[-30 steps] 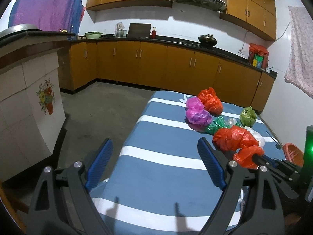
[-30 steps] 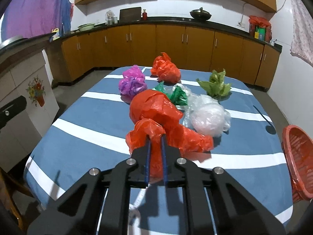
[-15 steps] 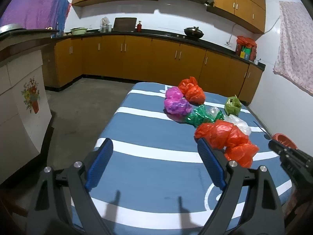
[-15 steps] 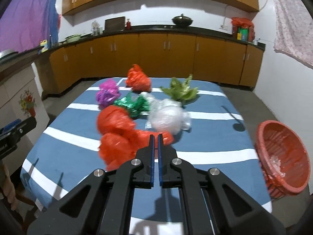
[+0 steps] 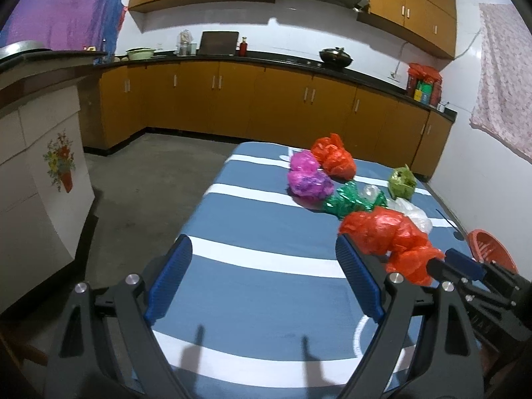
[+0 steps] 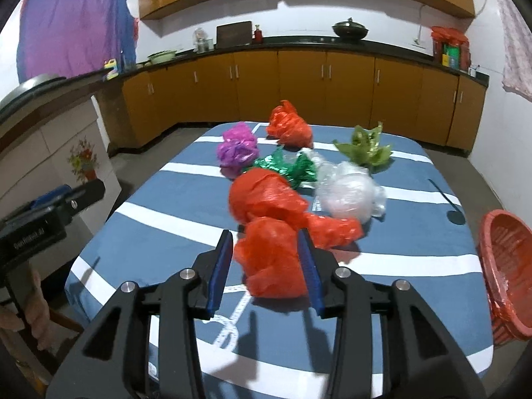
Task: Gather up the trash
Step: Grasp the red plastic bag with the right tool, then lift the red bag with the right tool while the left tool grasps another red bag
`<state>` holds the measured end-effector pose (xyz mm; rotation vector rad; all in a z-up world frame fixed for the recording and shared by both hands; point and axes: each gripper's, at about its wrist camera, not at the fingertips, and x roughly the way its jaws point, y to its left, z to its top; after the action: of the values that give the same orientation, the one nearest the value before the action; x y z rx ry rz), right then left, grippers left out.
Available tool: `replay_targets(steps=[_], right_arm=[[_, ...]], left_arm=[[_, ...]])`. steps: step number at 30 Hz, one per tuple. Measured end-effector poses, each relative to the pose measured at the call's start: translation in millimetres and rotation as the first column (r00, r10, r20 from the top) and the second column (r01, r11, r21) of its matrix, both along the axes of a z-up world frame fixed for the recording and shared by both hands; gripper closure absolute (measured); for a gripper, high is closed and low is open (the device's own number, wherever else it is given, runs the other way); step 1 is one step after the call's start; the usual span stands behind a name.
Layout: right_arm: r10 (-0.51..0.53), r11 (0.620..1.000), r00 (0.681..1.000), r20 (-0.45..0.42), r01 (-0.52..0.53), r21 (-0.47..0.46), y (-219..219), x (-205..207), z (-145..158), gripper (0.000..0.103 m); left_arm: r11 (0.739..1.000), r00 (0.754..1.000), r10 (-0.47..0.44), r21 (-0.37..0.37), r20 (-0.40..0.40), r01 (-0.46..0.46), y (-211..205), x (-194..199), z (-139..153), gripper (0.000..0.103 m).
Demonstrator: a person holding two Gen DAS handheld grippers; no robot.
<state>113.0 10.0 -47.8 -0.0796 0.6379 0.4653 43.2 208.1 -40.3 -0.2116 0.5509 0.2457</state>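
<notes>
The right hand-held gripper (image 6: 264,262) is opening around a crumpled red bag (image 6: 271,262), pads not yet pressing. Light, soft, slippery plastic; pinch its bunched middle. The left hand-held gripper (image 5: 264,282) gapes empty.

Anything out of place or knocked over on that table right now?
Nothing spilled or damaged. The crumpled plastic bags lie scattered on the striped table; the red basket stands off its right edge. The right gripper is opening around the nearest red bag, which looks blurred. The left gripper hangs open and empty.
</notes>
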Motion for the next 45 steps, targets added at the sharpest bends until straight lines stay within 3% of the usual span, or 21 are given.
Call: replay_targets(steps=[5,6,7,10,22,37,45], right_arm=[[-0.036,0.998,0.999,0.008,0.036,-0.058,18.3,12.6,-7.5,0.062],[-0.036,0.996,0.999,-0.007,0.035,-0.08,21.1,17.9,-15.0,0.068],[-0.032,0.995,0.999,-0.018,0.03,-0.095,22.5,19.8,-18.3,0.092],[-0.032,0.996,0.999,-0.004,0.031,-0.083,16.2,12.7,-14.1,0.099],[-0.1,0.993,0.994,0.042,0.103,-0.053,-34.8,-4.3,10.7,0.1],[-0.13,0.989,0.991,-0.015,0.129,-0.077,-69.4,2.4,-6.7,0.1],[-0.218,0.973,0.976,0.008,0.218,-0.073,-101.9,4.5,0.3,0.1]], left_arm=[[1.0,1.0,0.022,-0.009,-0.001,-0.022,8.4,-6.0,1.1,0.017],[1.0,1.0,0.023,-0.009,-0.001,-0.023,8.7,-7.7,1.6,0.017],[1.0,1.0,0.022,-0.008,0.0,-0.022,8.6,-8.7,2.0,0.017],[1.0,1.0,0.018,-0.004,0.006,-0.018,7.5,-10.9,3.7,0.017],[0.999,0.999,-0.045,-0.009,0.008,0.045,-13.2,-3.4,5.6,0.017],[0.987,0.987,-0.158,0.014,-0.016,0.158,-57.6,19.5,3.0,0.017],[0.981,0.98,-0.196,-0.007,-0.02,0.196,-70.2,28.6,1.4,0.017]])
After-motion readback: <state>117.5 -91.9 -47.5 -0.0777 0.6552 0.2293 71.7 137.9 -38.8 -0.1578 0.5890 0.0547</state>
